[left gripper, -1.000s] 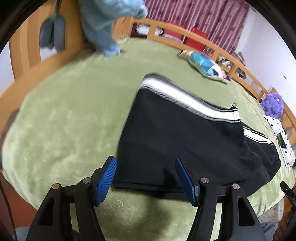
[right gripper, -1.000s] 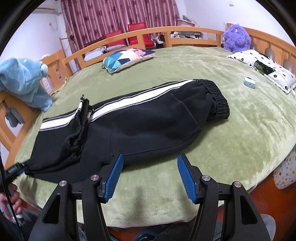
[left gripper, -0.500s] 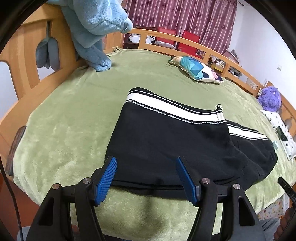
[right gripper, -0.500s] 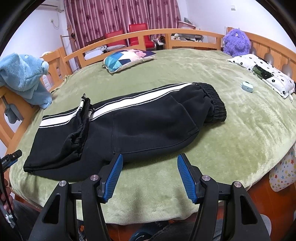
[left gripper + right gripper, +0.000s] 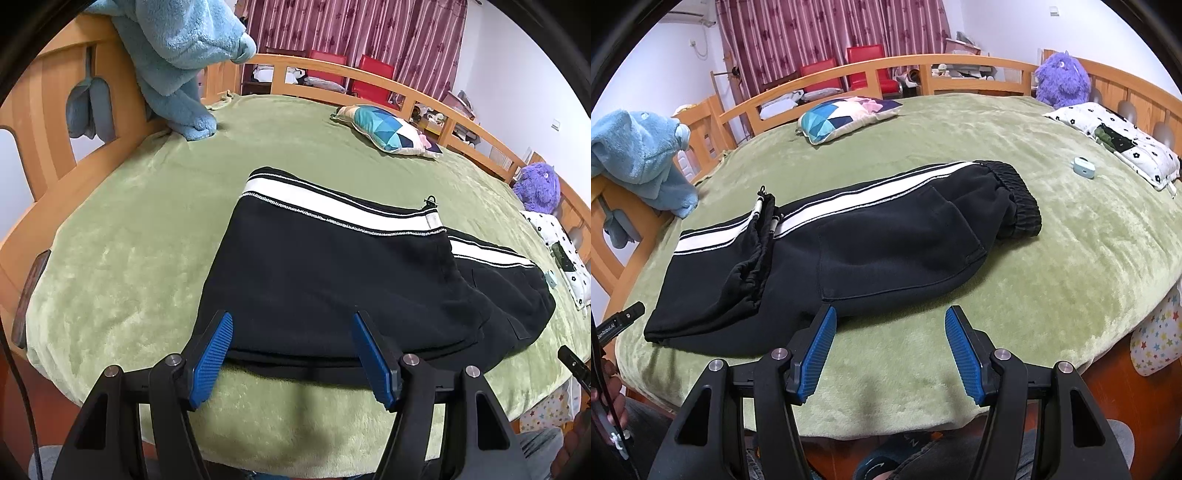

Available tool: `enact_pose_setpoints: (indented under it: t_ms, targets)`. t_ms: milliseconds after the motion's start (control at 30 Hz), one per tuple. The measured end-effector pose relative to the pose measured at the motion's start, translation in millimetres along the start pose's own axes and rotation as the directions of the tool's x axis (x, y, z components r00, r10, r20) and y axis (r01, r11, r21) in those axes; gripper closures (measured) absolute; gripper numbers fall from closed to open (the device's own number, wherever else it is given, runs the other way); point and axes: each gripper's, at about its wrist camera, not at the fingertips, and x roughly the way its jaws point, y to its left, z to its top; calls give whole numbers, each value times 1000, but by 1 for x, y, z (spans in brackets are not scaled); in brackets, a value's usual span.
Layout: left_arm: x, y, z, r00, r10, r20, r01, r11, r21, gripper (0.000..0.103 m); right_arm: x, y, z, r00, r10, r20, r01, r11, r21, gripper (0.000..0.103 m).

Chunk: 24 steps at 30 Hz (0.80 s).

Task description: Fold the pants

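The black fleece pants (image 5: pixel 849 251) with a white side stripe lay partly folded across the plush green blanket (image 5: pixel 1071 258), cuffs doubled over at the left and elastic waistband bunched at the right. The left gripper (image 5: pixel 291 358) hovered with jaws apart and empty over the near hem, the right gripper (image 5: pixel 890 350) likewise over bare blanket. A pinch might catch only the top layer of thick, slack cloth, or snag blanket pile, dragging the fold askew.

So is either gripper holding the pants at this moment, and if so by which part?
Nothing is held. The left gripper and right gripper both stand open above the pants, pads clear of the fabric.
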Motion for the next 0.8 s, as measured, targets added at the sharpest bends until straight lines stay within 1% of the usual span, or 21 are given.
enact_pose_setpoints:
  t_ms: [567, 633, 667, 767, 800]
  targets:
    - [1, -1, -3, 1000, -2, -6, 2, 1000, 5, 38, 2, 6, -3, 1000, 15, -17, -15, 1000, -10, 42]
    - [3, 4, -3, 1000, -26, -9, 26, 1000, -4, 38, 2, 8, -3, 1000, 12, -16, -12, 1000, -15, 42]
    - [5, 9, -3, 999, -38, -24, 37, 999, -17, 38, 2, 8, -2, 1000, 11, -16, -11, 1000, -17, 42]
    - [12, 31, -3, 994, -96, -51, 91, 992, -82, 40, 3, 8, -1, 1000, 10, -11, -10, 1000, -23, 43]
    - [14, 35, -3, 994, -99, -53, 93, 991, -93, 41, 3, 8, 0, 1000, 8, -9, -9, 1000, -22, 42]
